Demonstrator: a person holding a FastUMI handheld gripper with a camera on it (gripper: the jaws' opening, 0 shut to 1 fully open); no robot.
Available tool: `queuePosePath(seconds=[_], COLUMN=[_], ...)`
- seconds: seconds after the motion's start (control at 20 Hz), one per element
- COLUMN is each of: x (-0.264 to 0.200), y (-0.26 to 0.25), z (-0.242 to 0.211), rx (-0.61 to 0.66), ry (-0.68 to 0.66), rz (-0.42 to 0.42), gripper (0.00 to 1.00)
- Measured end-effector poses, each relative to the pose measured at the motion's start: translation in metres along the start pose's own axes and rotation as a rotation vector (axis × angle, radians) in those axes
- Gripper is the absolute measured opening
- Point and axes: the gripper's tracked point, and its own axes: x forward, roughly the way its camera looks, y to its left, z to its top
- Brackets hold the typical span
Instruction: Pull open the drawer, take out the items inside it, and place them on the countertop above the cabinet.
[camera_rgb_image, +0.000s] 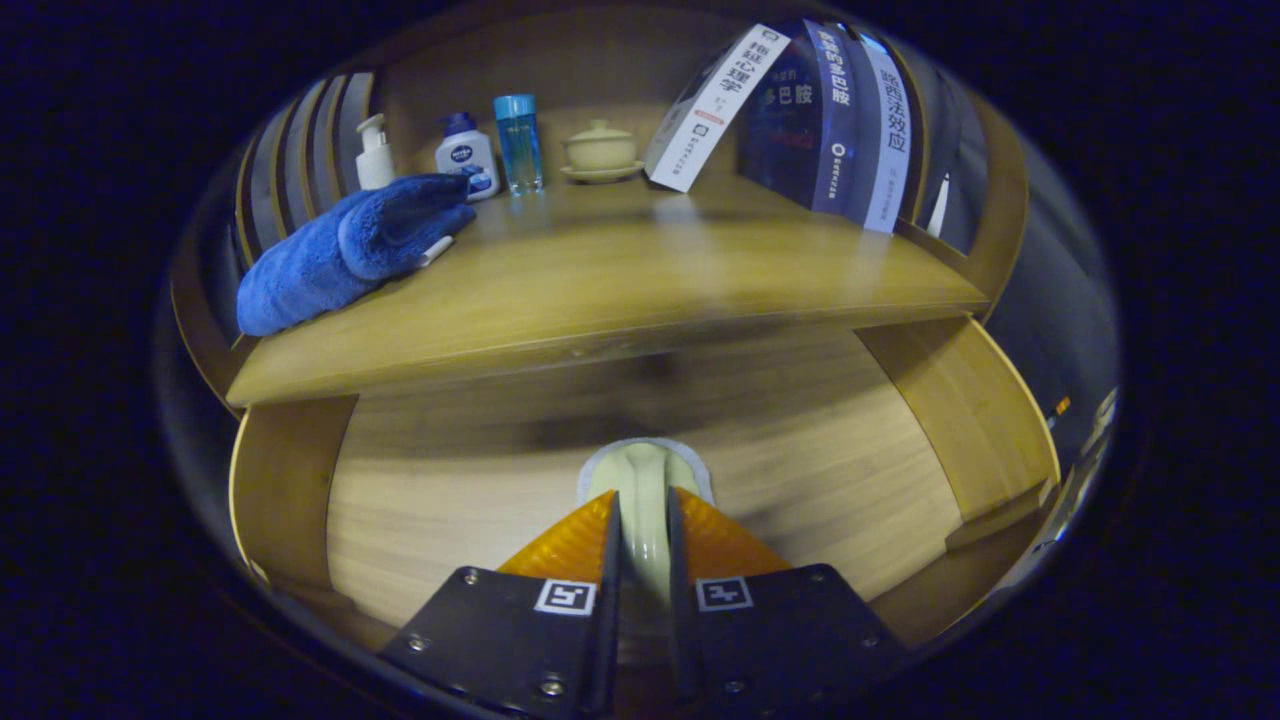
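- Gripper view: drawer (850, 470) stands pulled open under the countertop (620, 290); pale wood-grain floor, light wooden side walls on both sides
- Item in the gripper (643, 515): a pale cream, glossy, rounded object (645, 480), possibly a small dish or spoon-like piece set on edge; a lighter grey-white rim shows round its far end; exact kind cannot be told
- Jaws: drawn nearly together, both fingers (575, 540) pressing the cream object from either side; object sits between them and sticks out just ahead of the tips
- Object appears over the drawer floor, roughly mid-width of the drawer, below the front edge of the countertop; whether it touches the floor cannot be told
- Countertop, beyond the fingers: folded blue towel (340, 255) lying at one end, a thin white stick-like thing just beside it
- Behind the towel, in a row along the back: white pump bottle (374, 152), white bottle with blue cap (467, 155), clear blue bottle (519, 142), cream lidded cup on a saucer (601, 150)
- Books (830, 120) stand at the other end, one white book (712, 105) leaning against them
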Motion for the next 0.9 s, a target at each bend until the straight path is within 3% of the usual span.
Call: queuePosePath(seconds=[0.05, 0.4, 0.9], x=[-0.004, -0.001, -0.025], y=[0.002, 0.001, -0.003], z=[0.001, -0.001, 0.022], rx=[-0.013, -0.014, -0.080], ry=[0.003, 0.000, -0.066], rz=[-0.008, -0.011, -0.128], gripper=[0.14, 0.14, 0.14])
